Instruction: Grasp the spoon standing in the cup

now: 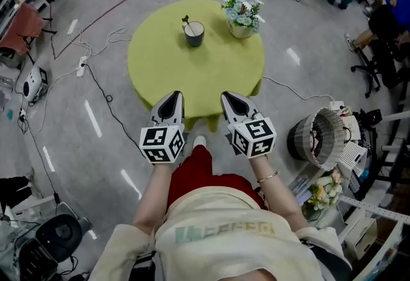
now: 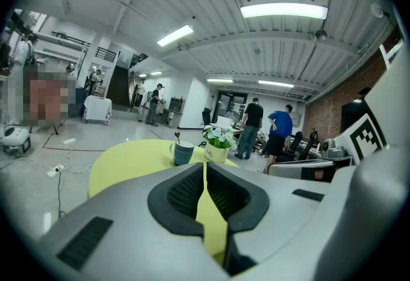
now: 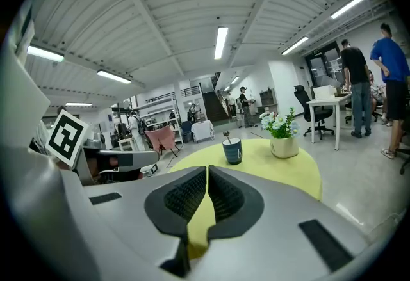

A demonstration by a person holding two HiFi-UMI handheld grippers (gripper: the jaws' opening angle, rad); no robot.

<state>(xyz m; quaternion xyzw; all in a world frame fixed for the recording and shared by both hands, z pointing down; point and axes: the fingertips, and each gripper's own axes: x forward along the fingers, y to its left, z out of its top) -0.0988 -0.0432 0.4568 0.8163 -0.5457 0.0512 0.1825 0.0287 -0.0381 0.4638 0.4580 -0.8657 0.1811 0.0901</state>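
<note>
The round yellow-green tabletop stands ahead. The left gripper and right gripper hover at its near edge, fingers pressed together on nothing. Bare tabletop lies between them and the far side, where a white pot of pale flowers sits right of the dark teal cup holding the small spoon. Only the head view shows the mesh basket on the floor

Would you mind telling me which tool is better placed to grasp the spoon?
Probably the left tool: the cup stands nearer its side, its spoon leans left, and the flowerpot sits rightward.
</note>
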